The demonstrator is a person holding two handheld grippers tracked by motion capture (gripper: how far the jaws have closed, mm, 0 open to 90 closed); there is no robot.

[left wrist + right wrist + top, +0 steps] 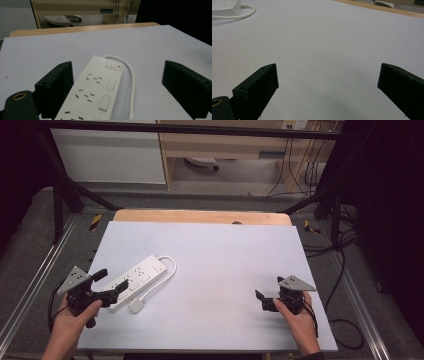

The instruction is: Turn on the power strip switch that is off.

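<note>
Two grippers are working over the table, one in each of the person's two hands. The left gripper point(111, 284) is sitting at the near left of the white table top point(225, 260) with its jaws spread wide, and in the left gripper view point(117, 82) those jaws are standing on either side of the near end of the one white power strip point(137, 276), not pressing on it; the left-hand jaw is lying just beside the strip's edge while the other is standing well apart from it. The right gripper point(267, 292) is being held at the near right, its jaws also wide apart with bare table between them point(327, 85), well away from the strip.

The strip is lying flat and slantwise on the left part of the table. Its single white cord point(167, 270) is looping from the far end back toward the person and ending in one white plug point(136, 306) on the table just beside the strip.

The left gripper view is showing detail the high view is blurring: the power strip point(95, 90) has a switch button with a red mark point(114, 65) at its far end and rows of socket slots along its face. The right gripper view is catching a corner of the strip point(227, 8) and a bend of cord point(242, 15) at its upper left.
</note>
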